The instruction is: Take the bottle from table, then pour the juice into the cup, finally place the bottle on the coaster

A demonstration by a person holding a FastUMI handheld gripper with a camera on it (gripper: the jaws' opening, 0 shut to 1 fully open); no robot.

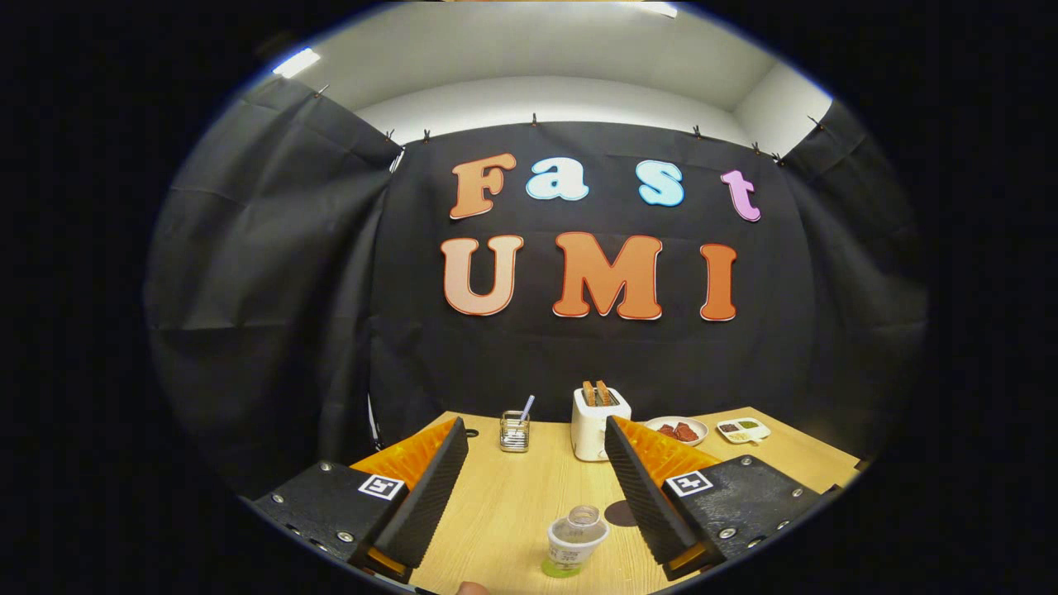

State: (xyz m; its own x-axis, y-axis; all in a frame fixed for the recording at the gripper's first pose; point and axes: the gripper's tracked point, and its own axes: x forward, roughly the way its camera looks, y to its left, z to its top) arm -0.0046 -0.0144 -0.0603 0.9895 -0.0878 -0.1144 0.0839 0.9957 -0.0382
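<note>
A small clear bottle (576,541) with green juice in its bottom stands on the wooden table (504,512), uncapped, low between my two fingers and closer to the right one. My gripper (536,428) is open and held above the table, touching nothing. A dark round coaster (618,514) lies just behind the bottle, partly hidden by the right finger. A clear glass cup (514,431) with a straw in it stands farther back, beyond the left fingertip.
A white toaster (597,423) with two slices of toast stands at the back of the table. To its right are a small plate (678,430) of red food and a divided dish (743,430). Black cloth walls close the booth.
</note>
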